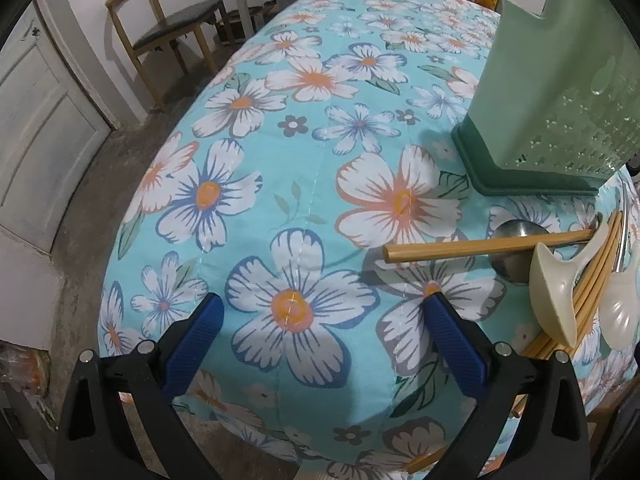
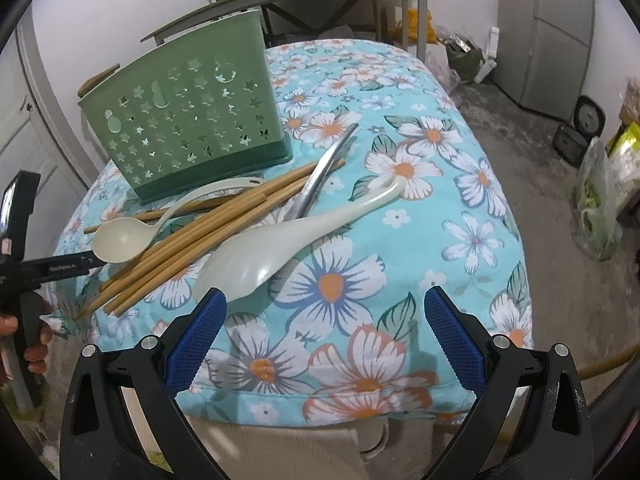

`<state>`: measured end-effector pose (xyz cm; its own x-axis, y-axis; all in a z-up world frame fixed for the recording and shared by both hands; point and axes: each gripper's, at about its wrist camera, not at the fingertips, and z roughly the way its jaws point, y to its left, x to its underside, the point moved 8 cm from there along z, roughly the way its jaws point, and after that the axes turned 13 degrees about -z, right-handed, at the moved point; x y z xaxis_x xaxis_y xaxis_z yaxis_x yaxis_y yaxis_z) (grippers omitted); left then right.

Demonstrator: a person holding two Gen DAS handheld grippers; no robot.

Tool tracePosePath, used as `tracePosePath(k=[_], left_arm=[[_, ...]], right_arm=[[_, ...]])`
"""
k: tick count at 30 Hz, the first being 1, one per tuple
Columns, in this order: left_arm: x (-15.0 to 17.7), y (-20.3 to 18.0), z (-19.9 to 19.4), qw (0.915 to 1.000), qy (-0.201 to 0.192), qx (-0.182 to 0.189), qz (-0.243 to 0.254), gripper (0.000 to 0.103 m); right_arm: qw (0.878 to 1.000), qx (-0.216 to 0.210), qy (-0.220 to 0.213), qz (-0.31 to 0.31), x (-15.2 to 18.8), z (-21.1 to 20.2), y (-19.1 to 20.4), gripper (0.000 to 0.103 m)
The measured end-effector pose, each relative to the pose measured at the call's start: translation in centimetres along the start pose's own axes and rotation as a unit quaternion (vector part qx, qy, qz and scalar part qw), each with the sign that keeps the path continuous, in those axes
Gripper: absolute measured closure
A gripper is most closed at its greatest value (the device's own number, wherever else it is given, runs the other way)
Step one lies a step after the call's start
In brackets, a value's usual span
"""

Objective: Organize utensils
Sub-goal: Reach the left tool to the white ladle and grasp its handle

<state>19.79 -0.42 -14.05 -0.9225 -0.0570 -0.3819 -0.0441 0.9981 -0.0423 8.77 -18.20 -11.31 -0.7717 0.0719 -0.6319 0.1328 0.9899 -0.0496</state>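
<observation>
Both jaws spread wide, empty: right gripper (image 2: pixel 322 316) just short of rice paddle (image 2: pixel 280 244), left gripper (image 1: pixel 324 320) over bare cloth. Utensils heaped before green holder (image 2: pixel 192 112) — crossed chopsticks (image 2: pixel 208 232) likely to scatter if dragged.

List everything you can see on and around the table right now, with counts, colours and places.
utensil holder: one, green, perforated, upright at table's back
chopsticks: several, count unclear, tan, piled before the holder
small spoon: one, cream, on the chopsticks
rice paddle: one, cream, near table's front
metal ladle: one, silver, under the pile
tablecloth: one, turquoise floral
chair: one, wooden, dark seat, beyond table
left gripper: open, empty
right gripper: open, empty
</observation>
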Motion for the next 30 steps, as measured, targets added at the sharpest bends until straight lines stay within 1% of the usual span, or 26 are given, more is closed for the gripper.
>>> tracePosePath(k=[2,6,10,13,16,17,19,20,21,22,23,24,25,26,27,28,30], left_arm=[[-0.1,0.1,0.1,1.0000,0.007,0.005,-0.002,0.004],[-0.5,0.1,0.2,1.0000,0.001,0.008,0.000,0.004],[-0.3,0.2,0.1,0.9998,-0.021,0.008,-0.001,0.004],[0.1,0.3,0.0,0.9993,-0.036,0.014,0.002,0.004],[0.4,0.6,-0.8,0.9986,-0.043,0.029,0.003,0.004],[0.4,0.8,-1.4,0.9979,-0.053,0.037,0.000,0.004],[0.4,0.8,-3.3,0.9944,-0.084,0.064,-0.004,0.004],[0.5,0.6,-4.5,0.9914,-0.101,0.084,-0.002,0.005],[0.5,0.4,-5.3,0.9889,-0.111,0.099,0.001,0.005],[0.6,0.0,-6.3,0.9851,-0.122,0.122,0.004,0.006],[0.8,-0.6,-7.0,0.9813,-0.126,0.145,0.007,0.008],[1.0,-1.2,-7.6,0.9774,-0.125,0.170,0.010,0.012],[1.2,-1.9,-7.9,0.9745,-0.121,0.189,0.012,0.014],[1.2,-2.4,-8.0,0.9720,-0.113,0.206,0.014,0.019],[1.4,-3.1,-7.9,0.9687,-0.099,0.227,0.014,0.025],[1.5,-3.8,-7.7,0.9663,-0.086,0.243,0.013,0.028],[1.7,-5.1,-6.9,0.9601,-0.046,0.276,0.008,0.039]], right_arm=[[1.000,0.008,-0.001,-0.015,-0.2,0.0,0.2,0.008],[0.999,0.023,-0.002,-0.048,-0.4,0.0,0.5,0.008],[0.997,0.027,-0.023,-0.065,-0.7,-0.8,0.9,0.008],[0.996,0.008,-0.052,-0.068,-1.2,-2.0,1.8,0.008],[0.995,-0.010,-0.059,-0.080,-1.6,-2.5,3.0,0.008],[0.995,-0.010,-0.059,-0.084,-1.7,-2.6,3.3,0.008],[0.994,-0.009,-0.064,-0.088,-1.9,-2.9,3.7,0.008],[0.994,-0.011,-0.066,-0.087,-2.1,-3.0,3.9,0.008],[0.994,-0.012,-0.069,-0.084,-2.3,-3.2,4.0,0.008],[0.994,-0.013,-0.072,-0.080,-2.4,-3.4,4.0,0.008],[0.994,-0.014,-0.075,-0.075,-2.7,-3.4,3.9,0.008],[0.995,-0.015,-0.077,-0.069,-2.8,-3.5,3.8,0.008],[0.995,-0.018,-0.079,-0.060,-3.0,-3.6,3.7,0.008],[0.995,-0.020,-0.080,-0.056,-3.1,-3.8,3.7,0.008],[0.995,-0.023,-0.079,-0.052,-3.2,-3.8,3.7,0.008],[0.995,-0.024,-0.077,-0.050,-3.2,-3.8,3.6,0.008],[0.996,-0.025,-0.072,-0.046,-3.3,-3.8,3.7,0.008]])
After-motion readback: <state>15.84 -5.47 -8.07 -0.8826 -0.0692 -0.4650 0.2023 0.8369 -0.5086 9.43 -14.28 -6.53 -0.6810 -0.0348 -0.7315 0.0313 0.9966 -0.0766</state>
